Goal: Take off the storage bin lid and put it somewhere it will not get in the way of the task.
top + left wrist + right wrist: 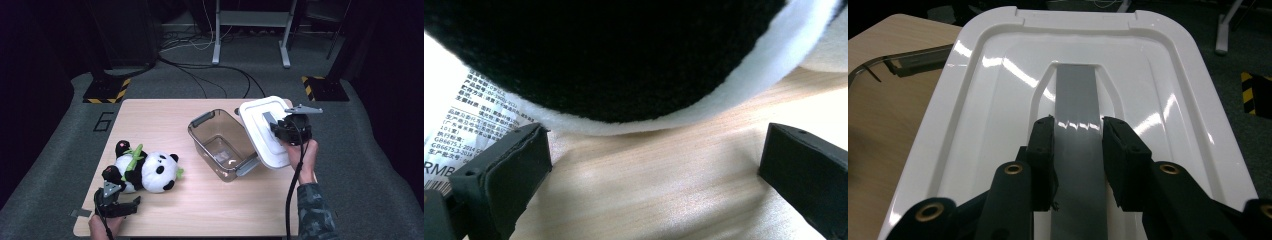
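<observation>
A: Starting with the high view, what is standing out?

B: The right gripper, right of centre in the frame, is clamping the grey handle strip of a white lid and holding the lid tilted, with its lower edge over the right rim of the clear storage box at the middle of the bench. The box is sitting open and looks empty. At lower left the plush panda is lying on the bench, and the left gripper is waiting just below it.

A: And the left gripper view?

B: Its jaws are standing wide apart with nothing but bare wood between them. The panda's black-and-white fur is filling the upper frame, with its printed care tag at the left edge. Nothing is being gripped.

A: The right gripper view?

B: The two pads are pressing on the grey strip from both sides, low in the frame, with the glossy lid spreading beyond them and the box's rim peeking in at upper left.

A: So how far along is it looking?

B: My judgement: the lid is off and the box is ready. Still to do are picking up the panda, putting it into the box, and closing the lid.
</observation>
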Demonstrator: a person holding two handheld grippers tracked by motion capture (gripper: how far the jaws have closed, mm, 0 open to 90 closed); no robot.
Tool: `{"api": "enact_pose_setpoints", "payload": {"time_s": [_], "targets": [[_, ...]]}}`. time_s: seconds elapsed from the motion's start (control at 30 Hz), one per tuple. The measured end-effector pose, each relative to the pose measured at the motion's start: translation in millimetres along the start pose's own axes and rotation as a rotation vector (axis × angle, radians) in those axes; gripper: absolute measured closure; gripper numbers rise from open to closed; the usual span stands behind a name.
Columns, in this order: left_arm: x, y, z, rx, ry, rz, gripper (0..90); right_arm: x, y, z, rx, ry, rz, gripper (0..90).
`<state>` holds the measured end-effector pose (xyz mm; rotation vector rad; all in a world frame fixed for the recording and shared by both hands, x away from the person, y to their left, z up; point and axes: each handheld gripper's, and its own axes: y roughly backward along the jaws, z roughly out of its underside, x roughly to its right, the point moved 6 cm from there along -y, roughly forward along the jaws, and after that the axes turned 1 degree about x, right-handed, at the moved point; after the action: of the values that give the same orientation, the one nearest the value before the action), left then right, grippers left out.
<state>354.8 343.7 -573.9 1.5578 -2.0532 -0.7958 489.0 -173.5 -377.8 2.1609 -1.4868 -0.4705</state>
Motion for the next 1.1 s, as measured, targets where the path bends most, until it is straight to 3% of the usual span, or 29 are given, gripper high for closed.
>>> {"api": "enact_pose_setpoints", "payload": {"time_s": [0.5,1.1], "targets": [[0.0,0.1,0.0,-0.002,0.0,-0.001,0.0,36.9,-6.7,25.6,-0.038,-0.1,0.091,66.9],[0.0,0.1,0.0,-0.002,0.0,-0.002,0.0,57.6,-29.8,59.2,-0.084,-0.199,0.158,66.8]]}}
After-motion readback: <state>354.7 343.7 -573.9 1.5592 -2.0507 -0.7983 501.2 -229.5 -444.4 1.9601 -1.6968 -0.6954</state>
